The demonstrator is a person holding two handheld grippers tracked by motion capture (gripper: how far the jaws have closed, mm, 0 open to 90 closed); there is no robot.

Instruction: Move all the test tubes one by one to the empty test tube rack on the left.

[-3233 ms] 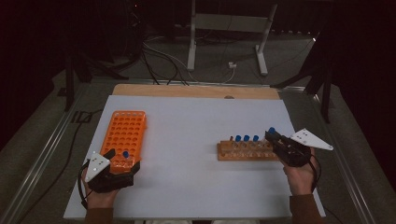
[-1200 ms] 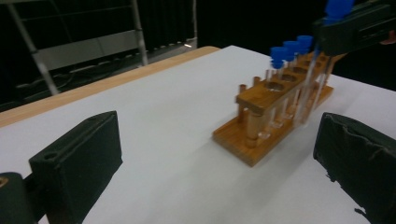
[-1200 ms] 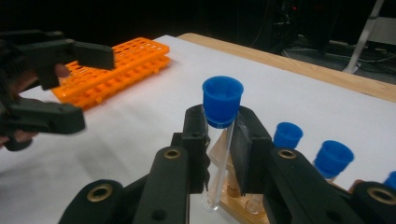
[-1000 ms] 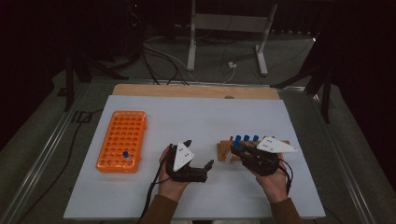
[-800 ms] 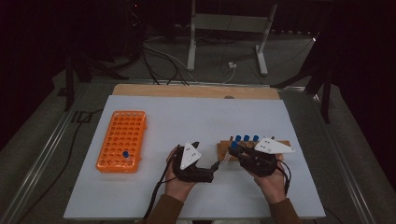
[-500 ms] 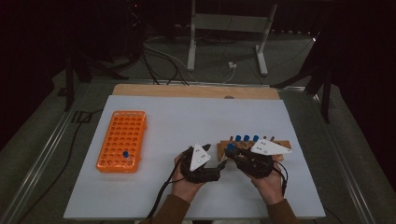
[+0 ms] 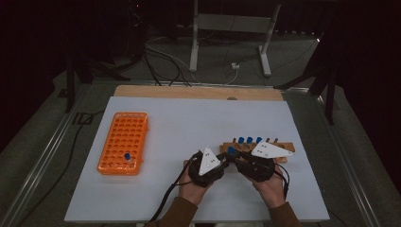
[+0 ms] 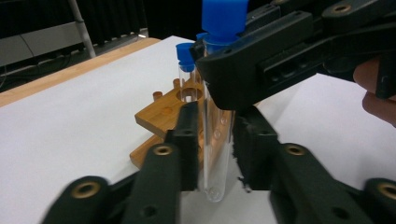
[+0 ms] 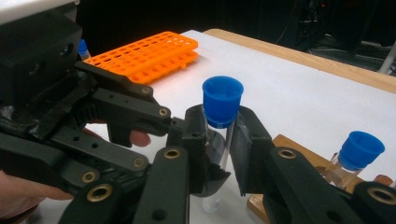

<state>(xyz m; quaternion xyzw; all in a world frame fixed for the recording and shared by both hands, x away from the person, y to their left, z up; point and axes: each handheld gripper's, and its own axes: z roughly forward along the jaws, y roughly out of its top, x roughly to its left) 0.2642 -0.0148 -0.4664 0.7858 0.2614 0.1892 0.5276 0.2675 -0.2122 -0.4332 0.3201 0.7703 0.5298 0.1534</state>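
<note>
The left gripper (image 7: 222, 163) has moved from the orange rack (image 7: 124, 149) to the right gripper (image 7: 233, 156). Both grippers' fingers clamp one blue-capped test tube (image 8: 215, 107) beside the wooden rack (image 7: 257, 151); uneven pulling could crack it.

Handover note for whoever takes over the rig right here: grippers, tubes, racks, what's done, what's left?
Right gripper: shut on the blue-capped test tube, just under its cap.
Left gripper: jaws either side of that tube's lower glass; grip not certain.
Wooden rack: three capped tubes standing.
Orange rack: one tube placed.
Left: finish the handoff, seat this tube in the orange rack, probably move the rest.
</note>
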